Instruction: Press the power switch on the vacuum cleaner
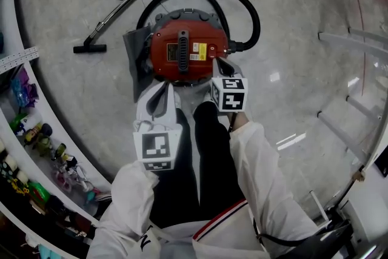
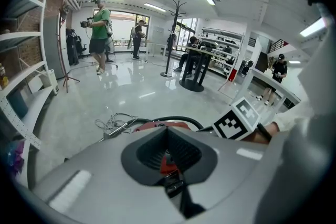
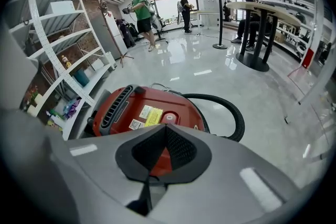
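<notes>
A round red vacuum cleaner sits on the glossy grey floor, with its black hose curving round its far side. The right gripper is over the vacuum's near edge, and the left gripper is just beside that edge. Both have their jaws closed together, holding nothing.

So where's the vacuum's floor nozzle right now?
The floor nozzle sits at the head view's upper left, left of the red vacuum cleaner, near the curved white shelving.
</notes>
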